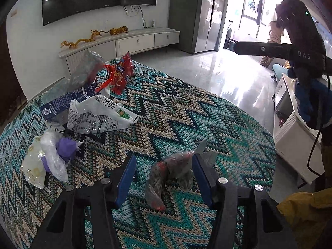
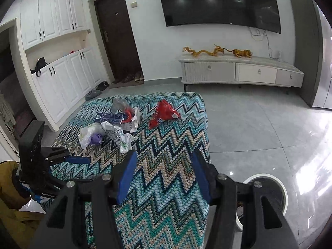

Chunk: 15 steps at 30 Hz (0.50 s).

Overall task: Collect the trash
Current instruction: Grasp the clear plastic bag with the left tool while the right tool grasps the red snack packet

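Approach by the left gripper [image 1: 164, 178] is the step in hand: its blue-padded jaws stand spread on either side of a crumpled clear plastic wrapper with red inside [image 1: 170, 174], which lies on the near part of the cloth; the right pad is at the wrapper's edge, though a firm pinch cannot be confirmed. To do it well, I judge the jaws should settle lower so both pads meet the bulk of the wrapper, not its thin far tail, then close fully, since the film will likely slip. The right gripper [image 2: 164, 176] hangs spread and empty over the near right of the table, with a white round bin with a dark opening [image 2: 284, 188] on the floor just right of it. Surface: a table under a teal, cream and black zigzag knitted cloth [image 1: 186, 112]. Remaining trash sits far left: a white printed plastic bag [image 1: 99, 114], a red snack packet [image 1: 122, 72], a purple crumpled glove [image 1: 66, 147]. Room: grey tiled floor [image 2: 259, 124], wall-mounted dark television [image 2: 220, 2], low white cabinet [image 2: 238, 70].
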Each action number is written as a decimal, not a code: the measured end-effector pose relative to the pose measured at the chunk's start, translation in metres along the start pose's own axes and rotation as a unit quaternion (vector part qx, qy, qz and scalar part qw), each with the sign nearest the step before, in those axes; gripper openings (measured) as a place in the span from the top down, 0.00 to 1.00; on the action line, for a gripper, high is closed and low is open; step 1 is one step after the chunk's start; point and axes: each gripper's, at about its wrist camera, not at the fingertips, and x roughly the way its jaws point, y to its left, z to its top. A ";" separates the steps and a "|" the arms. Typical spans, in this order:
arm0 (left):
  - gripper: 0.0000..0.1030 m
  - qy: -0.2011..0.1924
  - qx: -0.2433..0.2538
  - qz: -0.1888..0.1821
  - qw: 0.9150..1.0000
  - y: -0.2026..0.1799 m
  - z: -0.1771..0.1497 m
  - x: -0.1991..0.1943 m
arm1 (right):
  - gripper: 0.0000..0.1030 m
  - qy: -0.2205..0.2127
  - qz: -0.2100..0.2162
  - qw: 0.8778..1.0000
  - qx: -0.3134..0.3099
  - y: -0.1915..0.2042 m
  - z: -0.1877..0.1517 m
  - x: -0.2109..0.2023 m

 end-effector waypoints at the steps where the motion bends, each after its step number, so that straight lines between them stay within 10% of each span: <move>1: 0.51 0.003 0.003 -0.004 1.000 -0.001 0.000 0.003 | 0.49 0.005 0.002 1.000 -0.001 0.001 0.003 0.007; 15: 0.78 0.035 0.013 -0.058 0.998 -0.001 0.003 0.048 | 0.49 0.063 0.000 0.998 -0.005 -0.006 0.067 0.140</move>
